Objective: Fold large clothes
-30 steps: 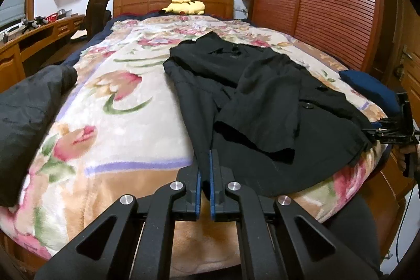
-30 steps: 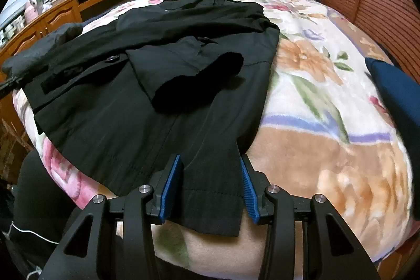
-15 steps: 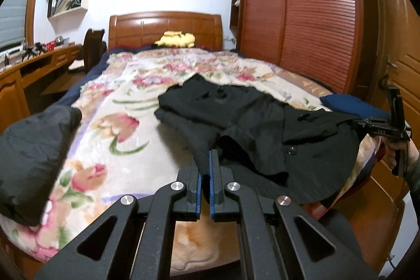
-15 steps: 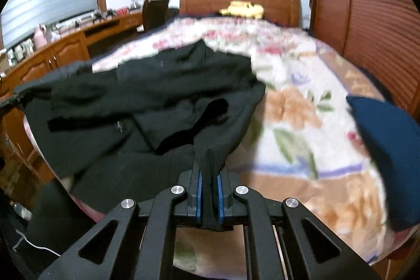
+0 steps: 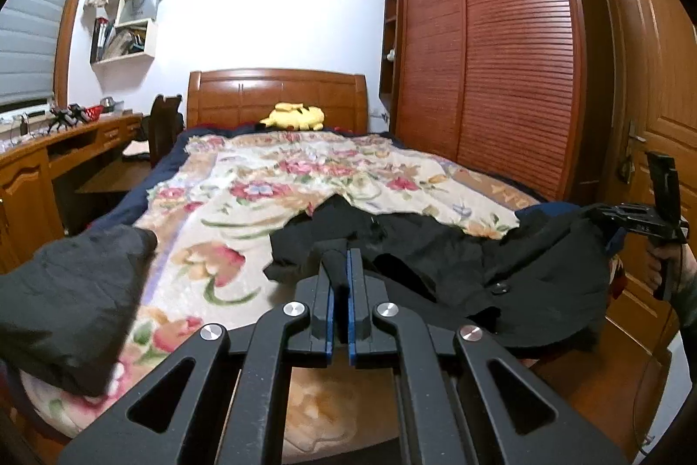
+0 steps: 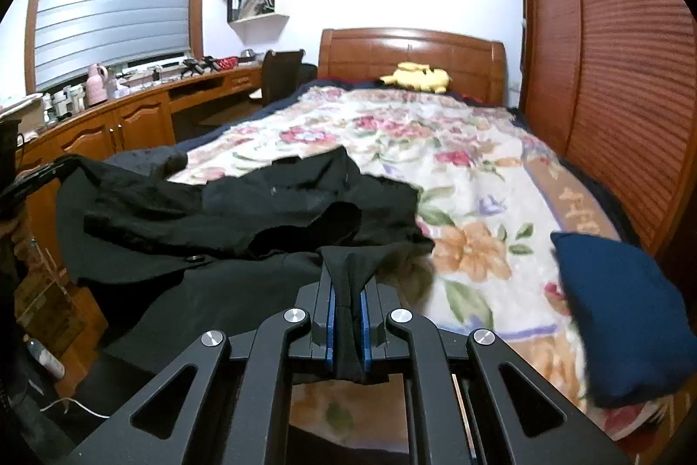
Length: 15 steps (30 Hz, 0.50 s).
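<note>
Black coat, one, hem clamped in both grippers' fingers, left and right.

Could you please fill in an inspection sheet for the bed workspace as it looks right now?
Surface: bed with floral blanket, wooden headboard at the far end.
Job's things: large black buttoned coat, hem lifted off the near edge, collar end on the blanket.
Clutter: dark grey padded garment at one near corner; navy blue cushion at the other; yellow plush toy by the headboard.
Grippers: left gripper shut on the coat's hem; right gripper shut on the hem, jaws having just closed on it.
Cables: thin white cord on the floor.
Surroundings: slatted wooden wardrobe, curved wooden desk, wall shelves.
</note>
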Motion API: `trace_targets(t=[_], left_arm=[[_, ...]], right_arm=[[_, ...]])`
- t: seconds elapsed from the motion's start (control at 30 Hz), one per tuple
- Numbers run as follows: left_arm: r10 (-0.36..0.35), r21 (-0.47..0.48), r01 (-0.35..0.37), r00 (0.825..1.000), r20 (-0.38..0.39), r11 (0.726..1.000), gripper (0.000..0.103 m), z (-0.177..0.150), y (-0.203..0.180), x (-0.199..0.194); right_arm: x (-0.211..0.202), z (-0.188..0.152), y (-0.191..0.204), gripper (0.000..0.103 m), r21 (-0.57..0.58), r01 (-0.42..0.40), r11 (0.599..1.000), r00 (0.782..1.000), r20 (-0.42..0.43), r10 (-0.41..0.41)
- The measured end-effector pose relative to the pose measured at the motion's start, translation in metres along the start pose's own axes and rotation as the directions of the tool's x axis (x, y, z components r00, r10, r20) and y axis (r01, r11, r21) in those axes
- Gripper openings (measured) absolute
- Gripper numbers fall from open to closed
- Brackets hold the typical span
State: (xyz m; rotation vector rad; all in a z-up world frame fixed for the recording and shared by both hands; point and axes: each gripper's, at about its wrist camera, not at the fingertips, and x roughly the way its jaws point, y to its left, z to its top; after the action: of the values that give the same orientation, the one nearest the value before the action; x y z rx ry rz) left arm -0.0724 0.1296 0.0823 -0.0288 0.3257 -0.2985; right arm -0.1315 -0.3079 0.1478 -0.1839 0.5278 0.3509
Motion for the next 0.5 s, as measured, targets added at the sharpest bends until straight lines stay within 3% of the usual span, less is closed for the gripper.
trace_targets(t=[0.5], left_arm=[[0.011, 0.049, -0.016, 0.994, 0.112, 0.999, 0.005, 0.041, -0.008, -0.052]], right_arm=[[-0.055, 0.013, 0.013, 0.008, -0.066, 0.014, 0.998, 0.993, 0.115, -0.006]])
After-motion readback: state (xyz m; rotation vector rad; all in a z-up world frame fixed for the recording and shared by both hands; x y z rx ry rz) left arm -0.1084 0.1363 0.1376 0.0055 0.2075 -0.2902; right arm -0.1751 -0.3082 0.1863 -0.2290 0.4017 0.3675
